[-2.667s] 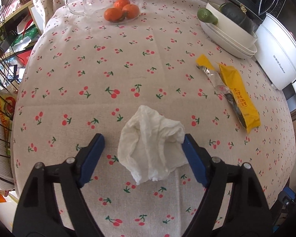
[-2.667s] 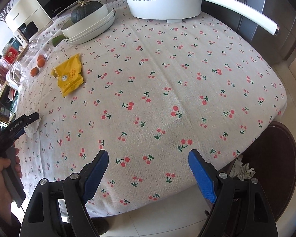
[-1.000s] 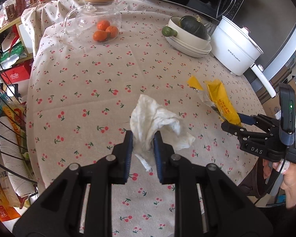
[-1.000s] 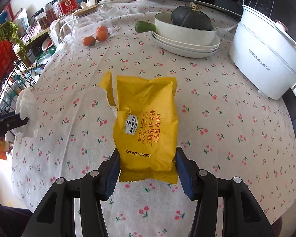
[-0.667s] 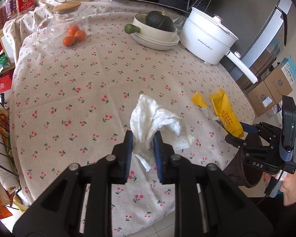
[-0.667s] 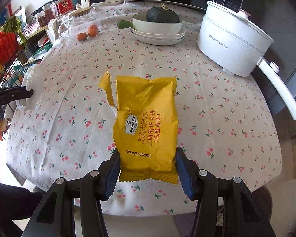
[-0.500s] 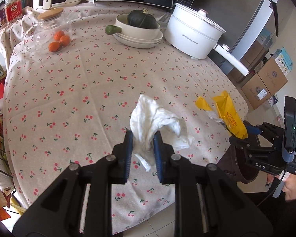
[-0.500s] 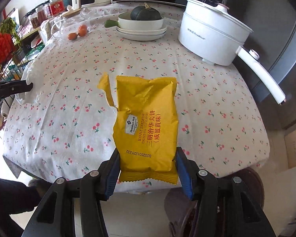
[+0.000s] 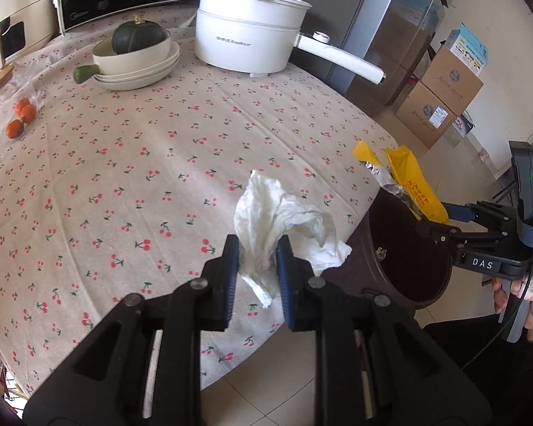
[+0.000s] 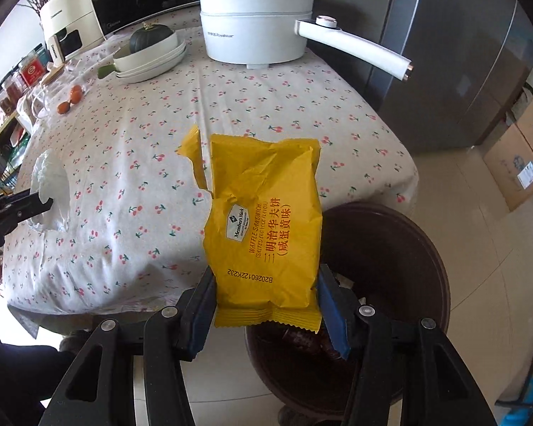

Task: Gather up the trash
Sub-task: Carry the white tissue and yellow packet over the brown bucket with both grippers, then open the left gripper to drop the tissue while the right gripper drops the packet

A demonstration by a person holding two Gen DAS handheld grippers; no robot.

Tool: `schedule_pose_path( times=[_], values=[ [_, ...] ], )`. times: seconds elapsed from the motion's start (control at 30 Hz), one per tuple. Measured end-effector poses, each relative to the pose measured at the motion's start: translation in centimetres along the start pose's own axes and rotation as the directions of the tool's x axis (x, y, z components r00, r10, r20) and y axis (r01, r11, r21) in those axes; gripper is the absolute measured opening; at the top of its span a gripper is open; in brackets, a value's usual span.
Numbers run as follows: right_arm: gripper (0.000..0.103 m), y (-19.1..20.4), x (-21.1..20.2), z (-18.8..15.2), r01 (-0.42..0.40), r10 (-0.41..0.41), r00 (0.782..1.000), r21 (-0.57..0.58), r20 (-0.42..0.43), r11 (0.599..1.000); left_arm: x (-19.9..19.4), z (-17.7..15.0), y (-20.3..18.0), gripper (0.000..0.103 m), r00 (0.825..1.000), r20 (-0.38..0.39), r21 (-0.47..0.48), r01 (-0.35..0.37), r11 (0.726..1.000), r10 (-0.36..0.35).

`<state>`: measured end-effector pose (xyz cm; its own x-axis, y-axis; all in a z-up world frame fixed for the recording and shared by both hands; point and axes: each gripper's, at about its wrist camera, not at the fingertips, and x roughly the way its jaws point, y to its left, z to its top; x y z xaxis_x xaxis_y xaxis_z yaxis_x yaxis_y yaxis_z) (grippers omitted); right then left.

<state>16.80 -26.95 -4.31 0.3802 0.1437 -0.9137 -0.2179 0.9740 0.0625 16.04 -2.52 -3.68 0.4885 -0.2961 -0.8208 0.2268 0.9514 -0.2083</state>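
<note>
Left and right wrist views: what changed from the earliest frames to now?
The left tongs, open around the tissue on the table then, shut on it and lifted it. The right tongs, empty then, took the yellow wrapper. Both carried their loads off the table toward the dark bin; the wrapper hangs over it. Pot, bowls and oranges stayed put.

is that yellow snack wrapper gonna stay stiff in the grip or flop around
The yellow wrapper probably holds its shape fairly well: it stands up from the right gripper without drooping. It looks light and likely empty, with a torn flap at the top and creases. The glossy film might slip, since the pads grip only its lower edges.
</note>
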Motion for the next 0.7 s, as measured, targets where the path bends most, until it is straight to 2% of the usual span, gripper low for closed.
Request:
schedule_pose_path(
  times=[0.33, 0.7],
  values=[
    [0.056, -6.6, -0.1, -4.2, 0.049, -0.045, 0.998, 0.091, -0.046, 0.995, 4.8, 0.0, -9.4, 0.023, 0.994, -0.066, 0.151, 0.097, 0.984, -0.088],
    [0.056, -12.1, 0.4, -7.2, 0.082, -0.063, 0.993, 0.19, -0.102, 0.978, 9.6, -0.6, -16.2, 0.023, 0.986, -0.107, 0.268, 0.156, 0.951, -0.131]
  ],
)
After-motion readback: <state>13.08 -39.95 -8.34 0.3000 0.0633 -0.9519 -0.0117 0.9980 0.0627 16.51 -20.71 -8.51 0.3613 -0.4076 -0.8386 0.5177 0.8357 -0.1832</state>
